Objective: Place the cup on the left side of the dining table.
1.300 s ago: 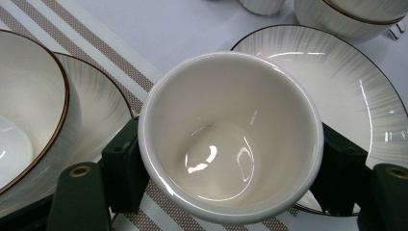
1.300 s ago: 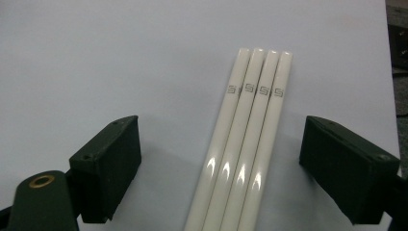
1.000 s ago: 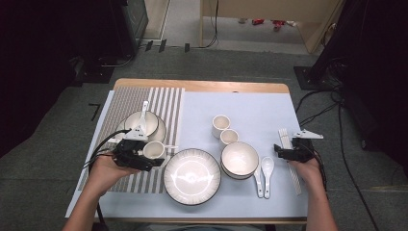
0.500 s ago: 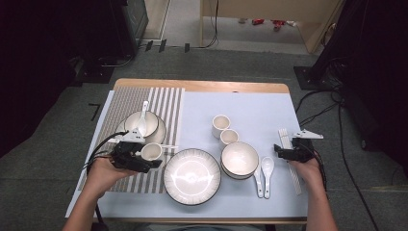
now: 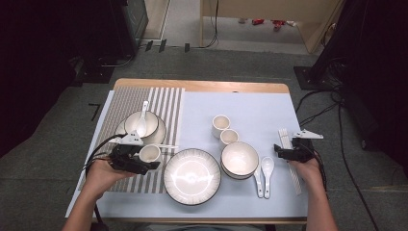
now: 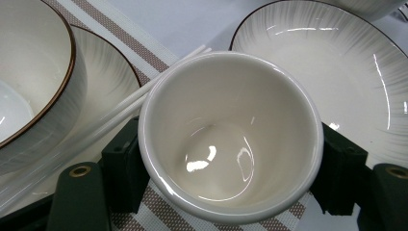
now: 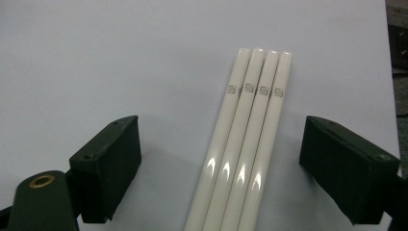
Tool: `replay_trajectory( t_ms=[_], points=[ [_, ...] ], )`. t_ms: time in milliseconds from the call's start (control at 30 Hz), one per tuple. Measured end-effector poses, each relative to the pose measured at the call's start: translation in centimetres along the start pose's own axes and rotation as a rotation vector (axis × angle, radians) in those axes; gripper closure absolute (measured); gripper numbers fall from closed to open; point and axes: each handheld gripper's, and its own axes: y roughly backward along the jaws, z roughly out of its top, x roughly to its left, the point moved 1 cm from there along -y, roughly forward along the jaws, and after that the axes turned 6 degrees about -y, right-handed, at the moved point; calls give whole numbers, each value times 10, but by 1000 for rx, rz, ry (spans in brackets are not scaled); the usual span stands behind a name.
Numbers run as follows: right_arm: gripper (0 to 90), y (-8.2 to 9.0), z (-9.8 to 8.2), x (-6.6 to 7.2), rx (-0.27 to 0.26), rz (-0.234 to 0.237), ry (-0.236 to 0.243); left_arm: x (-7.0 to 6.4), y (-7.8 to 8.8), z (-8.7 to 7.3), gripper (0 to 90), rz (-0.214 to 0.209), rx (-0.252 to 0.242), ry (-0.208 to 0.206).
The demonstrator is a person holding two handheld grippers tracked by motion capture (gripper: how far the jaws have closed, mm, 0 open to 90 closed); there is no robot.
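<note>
I have the left gripper (image 5: 144,161) closed on a small white cup (image 5: 149,153), its jaws pressed against the cup's two sides in the left gripper view (image 6: 231,134). The cup sits at the near edge of the striped mat (image 5: 159,103), just left of the big plate (image 5: 192,176) and just in front of the bowl (image 5: 142,124) that holds a spoon (image 5: 143,120). A pair of white chopsticks (image 6: 120,113) runs past the cup; its far end is hidden behind the rim, and I cannot tell whether cup and chopsticks touch. The cup's base is out of sight, so I cannot say whether it rests on the mat.

My right gripper (image 5: 281,152) is open, its jaws wide on either side of four white chopsticks (image 7: 245,139) lying together on the pale desk (image 5: 250,108) cover, touching neither. Their lower ends are cut off by the frame edge.
</note>
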Motion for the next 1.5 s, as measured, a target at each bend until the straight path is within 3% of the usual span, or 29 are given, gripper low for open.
replay_trajectory(
  t_ms=[1500],
  points=[
    [142, 0, 0, 0, 0, -1, 1, 5, -23, -15, 279, -23, 78, 31]
  ],
)
